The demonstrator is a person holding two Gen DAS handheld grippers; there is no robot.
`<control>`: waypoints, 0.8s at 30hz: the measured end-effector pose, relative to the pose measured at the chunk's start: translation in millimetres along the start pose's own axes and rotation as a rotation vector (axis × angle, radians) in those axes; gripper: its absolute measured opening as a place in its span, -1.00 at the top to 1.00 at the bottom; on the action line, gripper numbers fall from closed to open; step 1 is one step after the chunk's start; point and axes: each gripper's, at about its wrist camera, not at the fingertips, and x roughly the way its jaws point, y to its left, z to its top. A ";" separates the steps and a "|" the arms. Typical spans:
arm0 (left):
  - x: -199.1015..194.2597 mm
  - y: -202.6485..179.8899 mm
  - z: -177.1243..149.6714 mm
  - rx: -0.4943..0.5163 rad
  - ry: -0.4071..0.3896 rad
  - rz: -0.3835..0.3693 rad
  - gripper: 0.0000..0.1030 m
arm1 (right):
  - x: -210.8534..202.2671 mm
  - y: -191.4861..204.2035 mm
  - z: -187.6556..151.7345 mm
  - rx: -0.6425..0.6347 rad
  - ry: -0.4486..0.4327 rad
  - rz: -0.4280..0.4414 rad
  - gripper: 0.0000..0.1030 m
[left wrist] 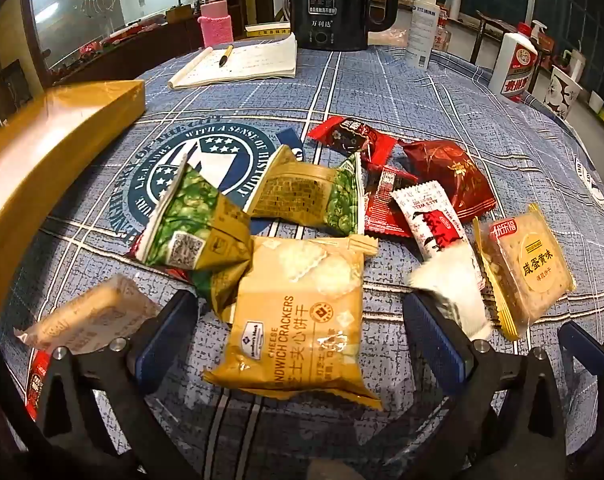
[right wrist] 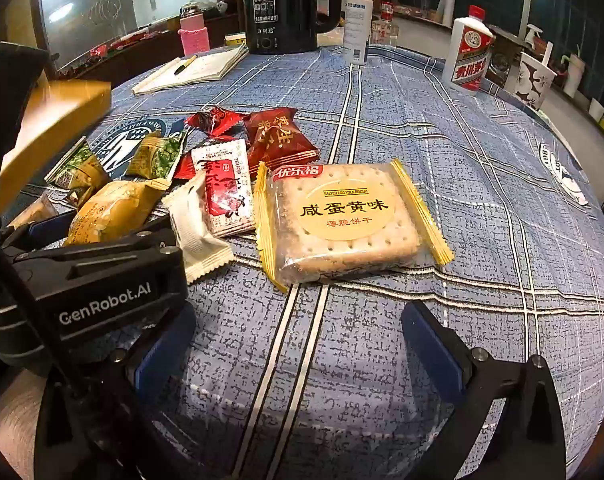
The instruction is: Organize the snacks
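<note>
Tilting downward, left tongs (left wrist: 302, 344) and right tongs (right wrist: 298, 352) gape wide, empty.

yellow box (left wrist: 54, 152) cut by left edge, red packet (left wrist: 36, 380) mostly behind gripper arm, white wrapper (left wrist: 449, 292) motion-blurred, kettle (left wrist: 333, 4) top cropped, red sachet (left wrist: 381, 208) half under neighbours, notebook (left wrist: 242, 64) writing illegible

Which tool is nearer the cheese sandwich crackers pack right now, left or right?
Left. The left tool is open with the cheese sandwich crackers pack lying between its fingers. The right tool is open off to the side, in front of the salted egg yolk biscuit pack.
</note>
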 end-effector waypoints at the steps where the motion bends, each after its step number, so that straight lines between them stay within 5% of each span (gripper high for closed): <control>1: 0.1 0.4 0.0 -0.003 0.003 -0.005 -1.00 | 0.0 0.0 0.0 0.000 -0.001 0.000 -1.00; 24: 0.3 0.2 0.2 0.000 -0.001 0.000 -1.00 | -0.1 0.5 0.1 -0.001 -0.002 -0.001 -1.00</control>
